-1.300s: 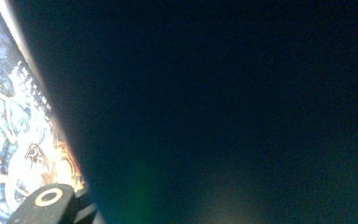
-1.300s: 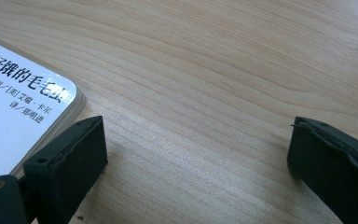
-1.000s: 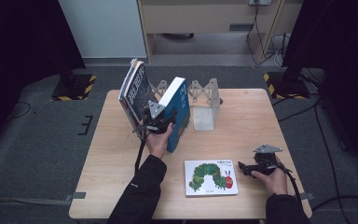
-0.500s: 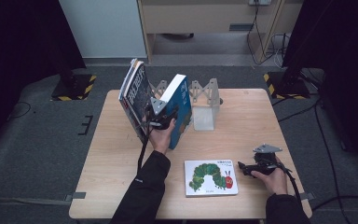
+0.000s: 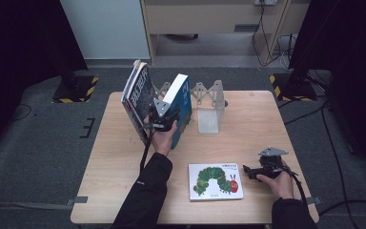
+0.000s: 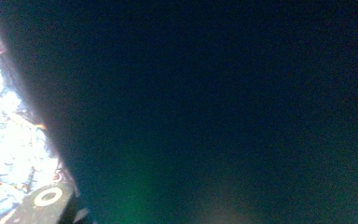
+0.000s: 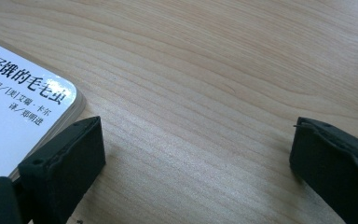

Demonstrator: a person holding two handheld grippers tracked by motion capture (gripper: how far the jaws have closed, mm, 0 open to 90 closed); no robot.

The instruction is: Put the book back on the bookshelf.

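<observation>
A thick blue book (image 5: 182, 101) stands tilted on the wooden table (image 5: 248, 124). My left gripper (image 5: 164, 120) is shut on its near edge, and its dark blue-green cover (image 6: 214, 112) sits close against the left gripper view. A dark-covered book (image 5: 138, 98) leans just left of it, and a sliver of its cover (image 6: 4, 140) shows. A white picture book with a green caterpillar (image 5: 215, 181) lies flat near the front edge. My right gripper (image 5: 248, 171) rests on the table just right of that book. It is open (image 7: 196, 154), with one jaw beside the picture book's corner (image 7: 23, 107).
A metal folding book rack (image 5: 208, 102) stands behind the blue book at the table's far middle. Bare wood lies to the right of the rack and along the left front. Dark stands with striped bases sit on the floor beyond the table.
The blue book in my left gripper has edged very slightly up and away. The right hand and the picture book have not moved.
</observation>
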